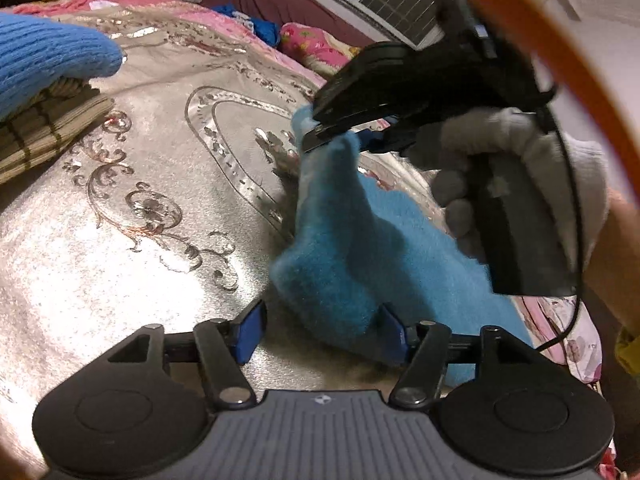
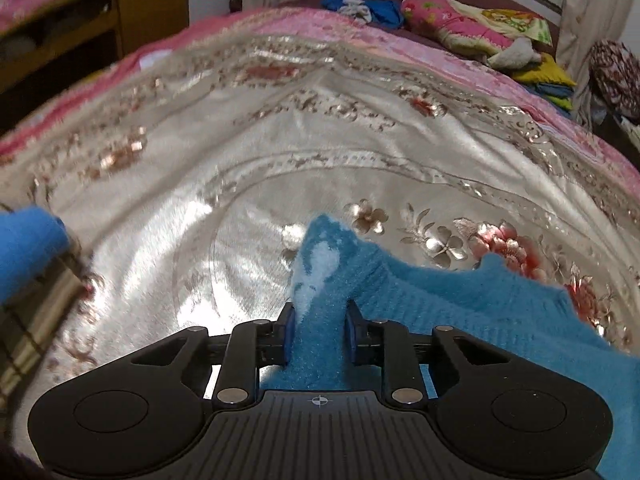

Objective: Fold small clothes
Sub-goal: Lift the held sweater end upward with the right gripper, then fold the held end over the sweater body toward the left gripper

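Observation:
A fuzzy teal garment point(image 1: 360, 240) lies on the silvery embroidered bedspread point(image 1: 120, 240), one corner pulled up into a peak. In the left wrist view my right gripper point(image 1: 324, 134), held by a grey-gloved hand point(image 1: 480, 152), is shut on that raised corner. The right wrist view shows the teal garment point(image 2: 480, 312) pinched between the blue pads of my right gripper point(image 2: 320, 332). My left gripper point(image 1: 322, 334) stands open low over the bedspread. The garment's near fold reaches in between its fingers and lies against the right pad point(image 1: 394, 336), while the left pad stays clear of it.
A folded pile, a blue knit over a striped beige cloth point(image 1: 44, 112), sits at the left, also visible as the pile point(image 2: 28, 256) in the right wrist view. Pillows and clothes point(image 2: 472, 28) lie at the far side of the bed. A wooden cabinet point(image 2: 132, 8) stands beyond.

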`<control>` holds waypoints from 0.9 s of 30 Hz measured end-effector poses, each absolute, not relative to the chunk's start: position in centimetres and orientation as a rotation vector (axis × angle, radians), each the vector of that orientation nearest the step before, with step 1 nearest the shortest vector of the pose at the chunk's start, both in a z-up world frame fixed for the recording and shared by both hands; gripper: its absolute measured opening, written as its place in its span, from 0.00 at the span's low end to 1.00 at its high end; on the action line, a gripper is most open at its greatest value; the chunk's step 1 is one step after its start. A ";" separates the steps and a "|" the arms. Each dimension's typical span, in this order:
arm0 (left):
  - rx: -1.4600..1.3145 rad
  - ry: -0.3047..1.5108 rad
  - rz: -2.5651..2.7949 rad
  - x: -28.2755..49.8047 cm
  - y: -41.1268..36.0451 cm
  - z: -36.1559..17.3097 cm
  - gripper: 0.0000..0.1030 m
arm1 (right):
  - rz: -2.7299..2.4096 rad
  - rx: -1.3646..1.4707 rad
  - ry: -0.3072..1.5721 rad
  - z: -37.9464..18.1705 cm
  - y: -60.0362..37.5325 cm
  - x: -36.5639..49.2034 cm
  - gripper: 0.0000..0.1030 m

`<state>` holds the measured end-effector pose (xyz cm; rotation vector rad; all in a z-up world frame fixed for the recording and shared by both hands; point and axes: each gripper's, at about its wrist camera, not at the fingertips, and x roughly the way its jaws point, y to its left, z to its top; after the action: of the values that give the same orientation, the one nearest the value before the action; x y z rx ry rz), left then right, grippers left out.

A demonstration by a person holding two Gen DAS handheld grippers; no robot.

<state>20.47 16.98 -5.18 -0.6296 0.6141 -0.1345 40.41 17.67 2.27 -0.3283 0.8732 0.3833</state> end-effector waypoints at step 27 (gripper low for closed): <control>-0.421 0.494 -0.123 23.4 8.4 2.2 0.41 | 0.499 0.101 0.808 9.5 1.7 40.3 0.20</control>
<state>23.43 8.40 2.20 -0.4209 0.4940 -0.1228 40.28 1.67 9.54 0.1011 0.8076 0.4992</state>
